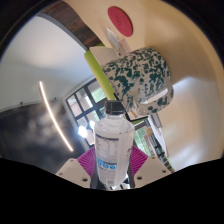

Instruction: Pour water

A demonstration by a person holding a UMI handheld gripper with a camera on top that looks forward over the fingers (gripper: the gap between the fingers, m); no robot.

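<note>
Water bottle (111, 148) stands pinched upright in the claw (112, 165), its capped neck just below the tilted speckled mug (140, 80).

The claw (111, 160) is closing both fingers on a clear water bottle (111, 148), its pink pads (87, 161) pressing the sides at 9 and 3 o'clock. It is pointing steeply upward toward 12 o'clock, tilting the bottle's neck forward.
</note>
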